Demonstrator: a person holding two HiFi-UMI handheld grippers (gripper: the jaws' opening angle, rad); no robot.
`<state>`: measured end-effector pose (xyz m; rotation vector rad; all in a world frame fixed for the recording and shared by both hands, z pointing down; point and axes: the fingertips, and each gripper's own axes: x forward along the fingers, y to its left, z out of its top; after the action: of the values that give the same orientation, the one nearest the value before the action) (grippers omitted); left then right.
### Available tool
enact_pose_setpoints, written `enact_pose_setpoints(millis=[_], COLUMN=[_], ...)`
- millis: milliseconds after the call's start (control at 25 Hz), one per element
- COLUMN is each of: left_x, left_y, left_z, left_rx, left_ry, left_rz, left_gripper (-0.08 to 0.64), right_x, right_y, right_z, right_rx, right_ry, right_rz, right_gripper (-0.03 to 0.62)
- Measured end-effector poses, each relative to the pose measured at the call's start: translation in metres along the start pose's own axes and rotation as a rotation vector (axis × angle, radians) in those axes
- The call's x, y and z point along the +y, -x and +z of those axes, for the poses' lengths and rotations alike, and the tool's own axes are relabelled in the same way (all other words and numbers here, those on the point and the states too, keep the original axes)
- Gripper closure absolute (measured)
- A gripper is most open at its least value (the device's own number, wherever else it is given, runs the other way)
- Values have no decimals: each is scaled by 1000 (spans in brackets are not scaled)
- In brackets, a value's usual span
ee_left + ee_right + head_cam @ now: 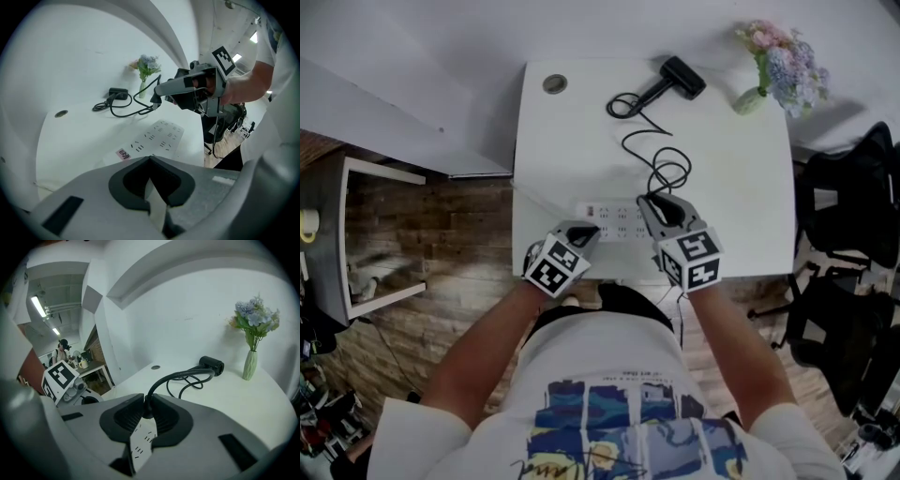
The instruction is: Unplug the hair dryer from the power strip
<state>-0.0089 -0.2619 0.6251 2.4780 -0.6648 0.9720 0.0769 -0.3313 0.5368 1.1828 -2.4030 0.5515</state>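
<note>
A white power strip (614, 221) (157, 136) lies near the front edge of the white table (741, 187). My left gripper (589, 231) (150, 159) is shut, its tips down on the strip's left end. My right gripper (654, 202) (143, 401) is shut on the black plug (154, 98), which hangs above the strip and clear of its sockets. The black cord (652, 141) (187, 376) runs in loops from the jaws to the black hair dryer (680, 80) (212, 365) lying at the back of the table.
A green vase of flowers (783, 66) (253, 333) stands at the back right corner. A cable hole (555, 83) sits at the back left. Black office chairs (848, 206) stand to the right, a low side table (375, 234) to the left on wood floor.
</note>
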Motion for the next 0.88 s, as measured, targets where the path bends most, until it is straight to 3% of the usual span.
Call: enact_pose_setpoints(millis=[880], left_x=[1], left_y=[1], left_z=[0], left_rx=[-6], left_ry=[7], left_rz=[-6], left_gripper=[560], right_x=[1], right_y=[21], right_z=[21], right_rx=[-23], right_ry=[-15], right_rz=[22], right_gripper=[535])
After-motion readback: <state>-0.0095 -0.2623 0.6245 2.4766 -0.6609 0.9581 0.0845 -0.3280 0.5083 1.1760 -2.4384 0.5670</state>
